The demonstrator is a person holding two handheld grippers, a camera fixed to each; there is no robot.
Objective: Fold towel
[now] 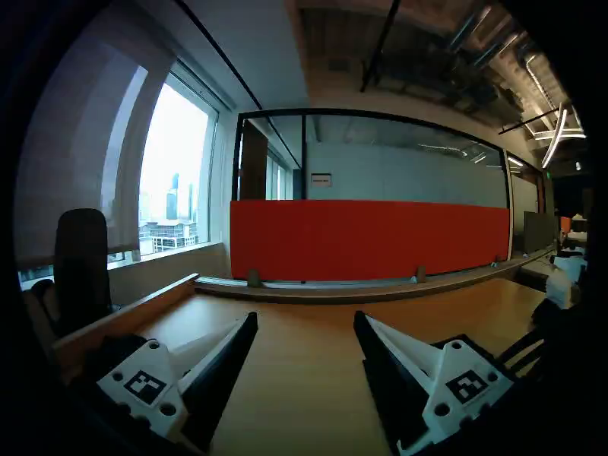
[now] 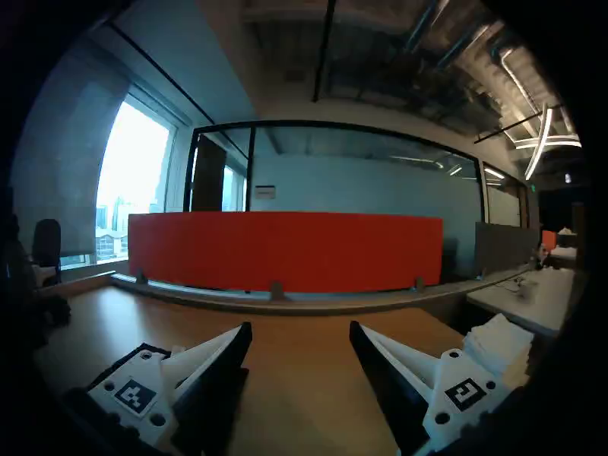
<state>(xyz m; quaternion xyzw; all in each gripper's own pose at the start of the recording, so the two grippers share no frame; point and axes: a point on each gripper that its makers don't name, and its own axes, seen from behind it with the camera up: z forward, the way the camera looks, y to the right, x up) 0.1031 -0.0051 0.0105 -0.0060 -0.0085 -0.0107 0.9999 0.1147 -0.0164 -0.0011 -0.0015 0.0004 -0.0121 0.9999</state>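
The left gripper [image 1: 304, 315] points across the light-brown wooden desk top [image 1: 304, 380]. Its fingers are spread wide, with bare wood between them. The right gripper [image 2: 299, 327] points across the same surface, its fingers likewise wide apart and holding nothing.

The far desk edge meets the red rectangular divider panel [image 1: 365, 239]. A raised wooden lip [image 1: 129, 315] bounds the left edge, with a black chair back [image 1: 80, 266] beyond it.

In the right gripper view, a white folded towel-like stack [image 2: 498, 338] lies near the desk's right edge, just behind the right finger. Its material cannot be confirmed.
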